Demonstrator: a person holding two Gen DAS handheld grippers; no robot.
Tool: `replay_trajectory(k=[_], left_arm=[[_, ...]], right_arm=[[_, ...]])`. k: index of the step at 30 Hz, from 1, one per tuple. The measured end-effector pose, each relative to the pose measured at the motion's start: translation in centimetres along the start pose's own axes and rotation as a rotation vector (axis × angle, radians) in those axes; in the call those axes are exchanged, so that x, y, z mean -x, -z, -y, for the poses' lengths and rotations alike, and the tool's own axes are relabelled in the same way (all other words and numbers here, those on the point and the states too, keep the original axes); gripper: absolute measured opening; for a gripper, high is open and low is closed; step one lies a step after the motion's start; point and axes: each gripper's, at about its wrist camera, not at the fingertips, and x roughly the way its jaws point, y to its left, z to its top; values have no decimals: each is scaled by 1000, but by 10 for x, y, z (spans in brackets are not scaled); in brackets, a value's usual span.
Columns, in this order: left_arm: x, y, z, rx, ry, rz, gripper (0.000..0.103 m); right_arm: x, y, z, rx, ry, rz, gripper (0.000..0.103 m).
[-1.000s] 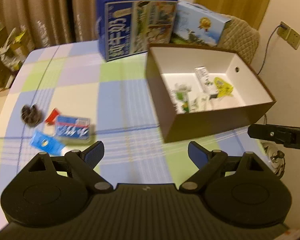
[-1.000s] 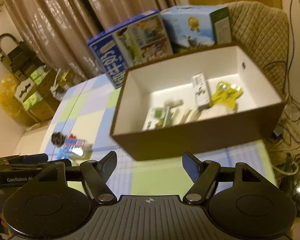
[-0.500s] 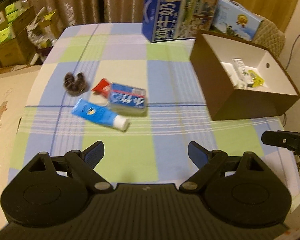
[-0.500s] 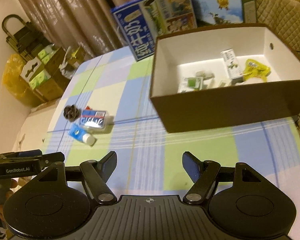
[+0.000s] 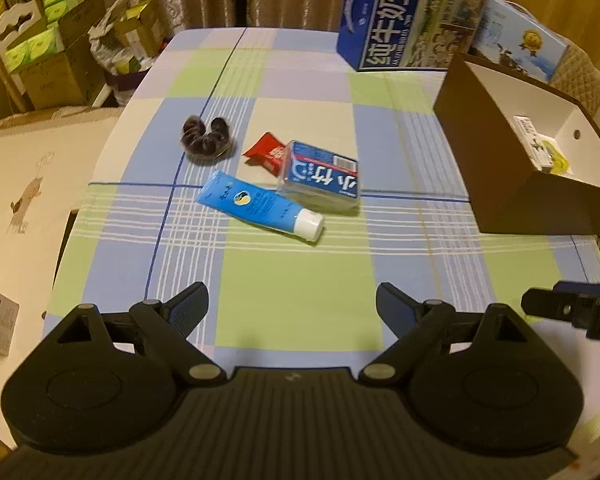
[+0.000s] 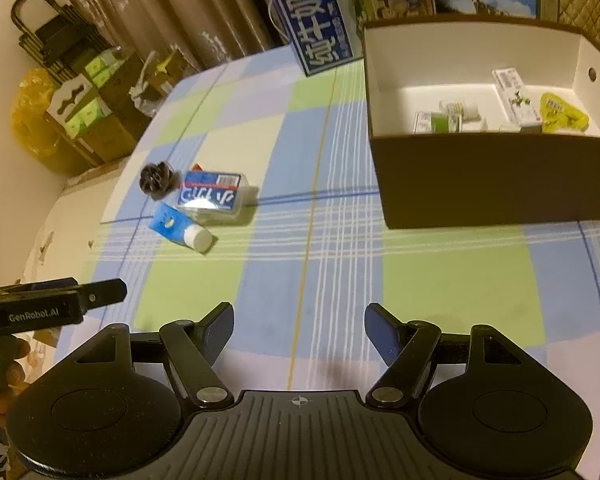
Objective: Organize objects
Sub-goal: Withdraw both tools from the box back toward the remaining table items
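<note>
Both our left gripper [image 5: 292,304] and right gripper [image 6: 299,326] hang released and empty over the near edge of the tabletop [image 5: 296,292]. From left to right toward the left edge we count one scrunchie [image 5: 207,140], one tube [image 5: 260,205], one red packet [image 5: 267,152] and one clear box [image 5: 321,181], with one brown bin [image 5: 536,184] at the right edge holding several small items. The tube touches the clear box, which overlaps the packet, so we judge that closing on one could drag or nudge its neighbour, and the tube could roll away.

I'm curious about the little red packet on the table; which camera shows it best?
The left wrist view: the red packet lies in the open beside the tissue pack. In the right wrist view, only a red sliver peeks out behind that pack.
</note>
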Motion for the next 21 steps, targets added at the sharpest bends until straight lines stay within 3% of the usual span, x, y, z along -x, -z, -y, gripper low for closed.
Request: replay_trajectory(k=[10, 21], left_arm=[[-46, -10, -10, 77, -4, -23, 89], [-108, -47, -8, 105, -20, -43, 89]], right_arm=[[-21, -4, 11, -52, 49, -26, 70], [-33, -17, 26, -96, 87, -44, 70]])
